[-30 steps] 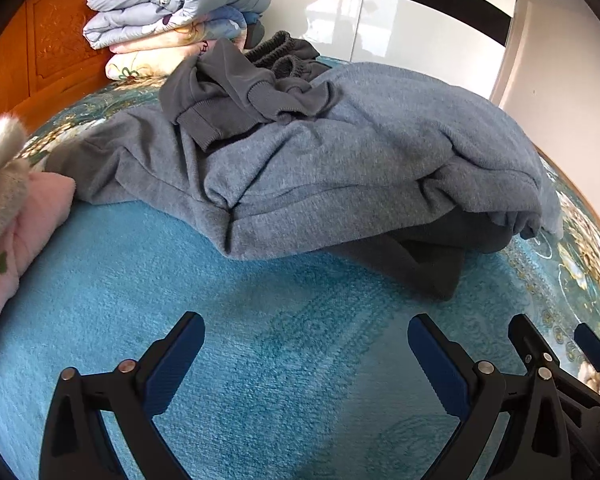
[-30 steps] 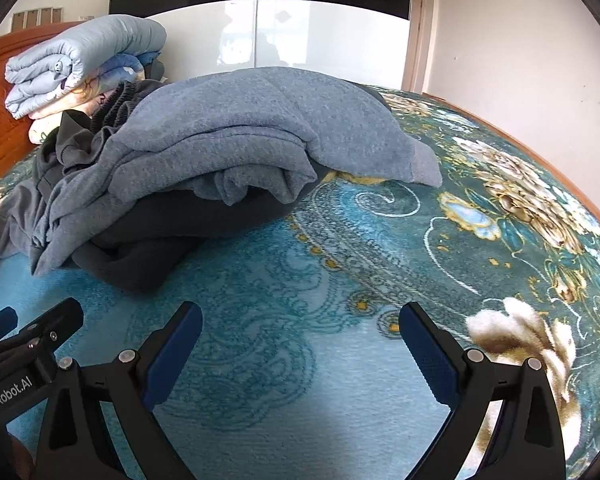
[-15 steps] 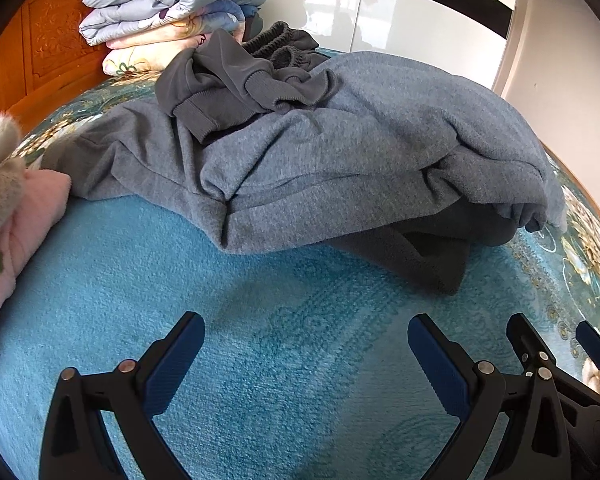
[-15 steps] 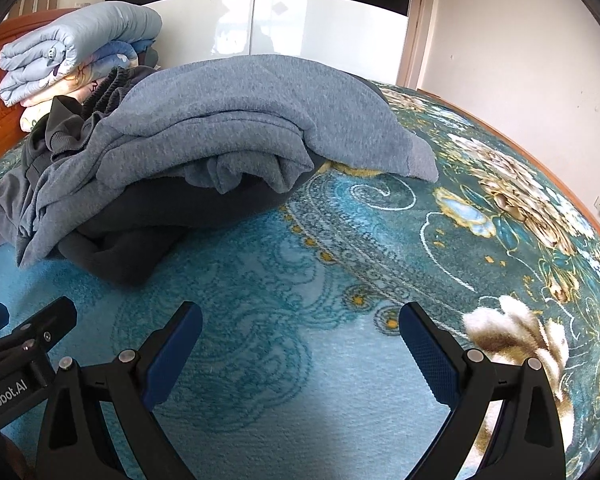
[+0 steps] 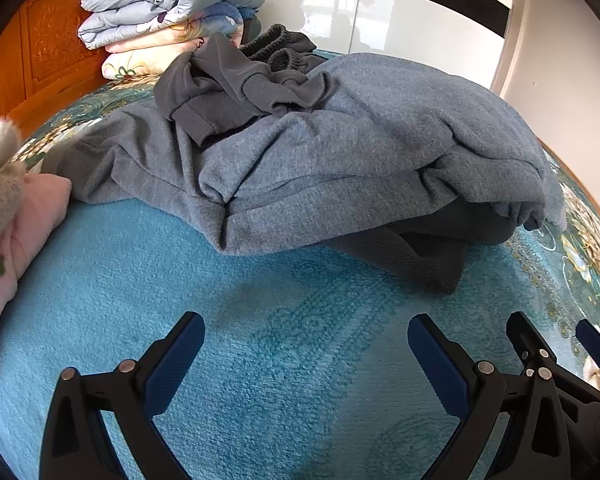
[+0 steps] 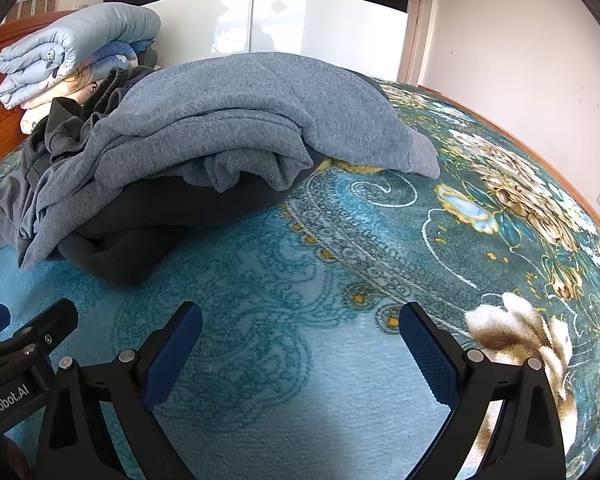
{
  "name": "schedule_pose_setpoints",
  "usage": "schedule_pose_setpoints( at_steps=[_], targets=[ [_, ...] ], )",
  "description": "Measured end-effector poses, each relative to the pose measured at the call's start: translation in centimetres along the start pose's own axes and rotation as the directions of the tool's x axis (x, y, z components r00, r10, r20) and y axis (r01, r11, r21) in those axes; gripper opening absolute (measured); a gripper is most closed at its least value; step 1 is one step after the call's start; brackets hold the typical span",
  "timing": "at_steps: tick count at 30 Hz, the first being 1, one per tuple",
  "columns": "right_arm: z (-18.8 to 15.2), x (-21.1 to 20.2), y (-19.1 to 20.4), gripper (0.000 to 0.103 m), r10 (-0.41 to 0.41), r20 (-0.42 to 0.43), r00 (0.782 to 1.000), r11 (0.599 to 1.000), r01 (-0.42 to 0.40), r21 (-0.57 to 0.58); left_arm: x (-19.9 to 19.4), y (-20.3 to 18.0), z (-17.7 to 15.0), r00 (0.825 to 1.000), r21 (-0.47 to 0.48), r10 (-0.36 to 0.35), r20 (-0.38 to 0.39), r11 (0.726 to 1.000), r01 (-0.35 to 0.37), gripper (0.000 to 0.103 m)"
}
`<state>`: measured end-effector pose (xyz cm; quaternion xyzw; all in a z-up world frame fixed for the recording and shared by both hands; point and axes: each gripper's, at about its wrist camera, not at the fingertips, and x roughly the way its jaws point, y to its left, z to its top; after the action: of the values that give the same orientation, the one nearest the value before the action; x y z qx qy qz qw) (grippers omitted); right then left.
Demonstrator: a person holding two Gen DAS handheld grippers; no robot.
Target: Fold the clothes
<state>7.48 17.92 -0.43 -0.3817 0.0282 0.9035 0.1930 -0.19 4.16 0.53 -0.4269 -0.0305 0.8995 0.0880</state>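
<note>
Teal blanket (image 6: 260, 360) | grey clothes pile (image 5: 360, 160) nearer | both grippers unchanged, spread, empty

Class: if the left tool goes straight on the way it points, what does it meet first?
Probably the grey sweatshirt heaped on the blue blanket; the left tool is open, with only bare blanket before it.

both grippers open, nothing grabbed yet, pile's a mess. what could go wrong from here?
1. The grey-blue sweatshirt lies tangled with a dark grey garment on top and a black one beneath; a pinch may lift several layers.
2. The left hand-held gripper and right hand-held gripper sit close together and could clash going for the near hem.
3. Little of the bedspread lies bare in front of the heap for spreading.
</note>
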Motion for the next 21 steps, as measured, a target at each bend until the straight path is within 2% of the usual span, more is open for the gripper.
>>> schedule_pose_setpoints(
  at_steps=[5, 7, 10, 12, 14, 16, 19, 21],
  targets=[
    [-0.1, -0.1, 0.1, 0.099, 0.0, 0.012, 1.0, 1.0, 0.0, -0.006, -1.1, 0.5, -0.3, 0.999, 0.006, -0.023, 0.028, 1.0, 0.023, 0.103],
    [0.0, -0.5, 0.0, 0.099, 0.03, 0.031, 0.999, 1.0, -0.03, -0.005, -2.9, 1.2, -0.5, 0.994, 0.008, 0.006, 0.108, 1.0, -0.007, 0.103],
    [0.3, -1.9, -0.9, 0.099, 0.129, 0.092, 0.987, 0.991, -0.13, 0.008, -5.6, 3.1, 0.0, 0.967, -0.023, 0.083, 0.241, 0.997, -0.08, 0.103],
    [1.2, -3.1, -0.7, 0.099, 0.122, 0.152, 0.981, 0.992, -0.118, -0.032, -6.8, 4.4, 0.3, 0.946, -0.049, 0.141, 0.29, 0.99, -0.132, 0.103],
    [3.3, -3.9, 0.4, 0.099, 0.145, 0.177, 0.973, 0.986, -0.128, -0.103, -7.5, 5.7, 0.4, 0.934, -0.083, 0.186, 0.304, 0.982, -0.168, 0.103],
    [6.0, -4.2, 2.3, 0.099, 0.19, 0.175, 0.966, 0.969, -0.156, -0.192, -7.7, 7.3, 0.5, 0.939, -0.124, 0.201, 0.278, 0.977, -0.172, 0.103],
    [10.6, -3.0, 7.2, 0.103, 0.302, 0.102, 0.948, 0.912, -0.257, -0.319, -7.7, 8.9, -0.1, 0.948, -0.162, 0.217, 0.232, 0.97, -0.182, 0.103],
    [12.9, -2.7, 10.0, 0.103, 0.388, 0.048, 0.92, 0.871, -0.35, -0.344, -7.7, 10.1, -0.3, 0.951, -0.195, 0.226, 0.211, 0.963, -0.186, 0.103]
  ],
)
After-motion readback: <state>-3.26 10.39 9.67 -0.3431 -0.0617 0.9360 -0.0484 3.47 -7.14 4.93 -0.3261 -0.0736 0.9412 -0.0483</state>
